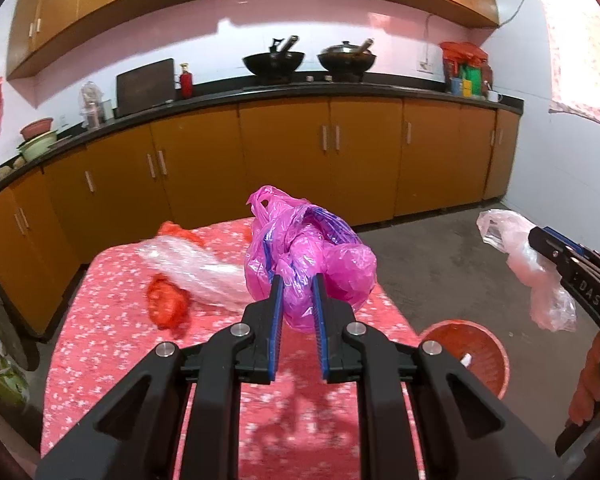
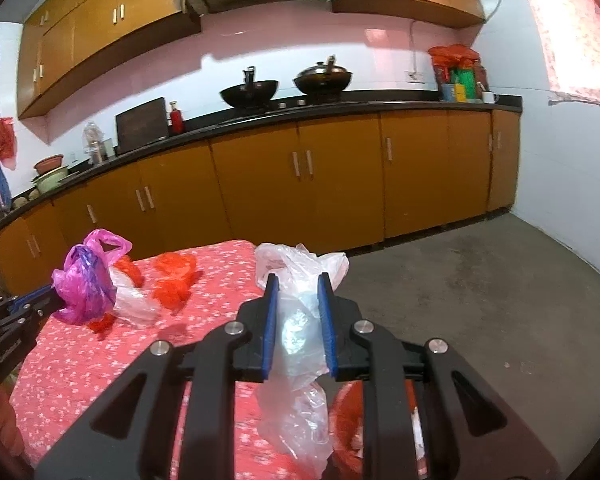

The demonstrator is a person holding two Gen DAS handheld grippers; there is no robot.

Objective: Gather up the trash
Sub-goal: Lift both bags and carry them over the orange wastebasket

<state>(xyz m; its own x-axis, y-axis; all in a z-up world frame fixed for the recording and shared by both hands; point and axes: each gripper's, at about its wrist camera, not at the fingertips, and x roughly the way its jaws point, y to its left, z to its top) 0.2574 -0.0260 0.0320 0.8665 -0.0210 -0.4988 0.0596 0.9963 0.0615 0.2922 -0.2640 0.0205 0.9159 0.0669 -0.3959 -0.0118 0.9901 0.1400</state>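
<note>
Fingers (image 1: 277, 300) beside "DAS"-marked right gripper (image 1: 556, 256)

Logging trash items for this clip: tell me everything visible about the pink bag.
The pink bag is thin, glossy, crumpled plastic, bunched into a ball with a handle loop sticking up and something purple-blue showing inside. The left gripper is shut on it, holding it above the table; nothing else touches it.

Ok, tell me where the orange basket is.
In the left wrist view, the orange basket sits low on the floor off the table's right edge, below the clear bag held in the right gripper.
</note>
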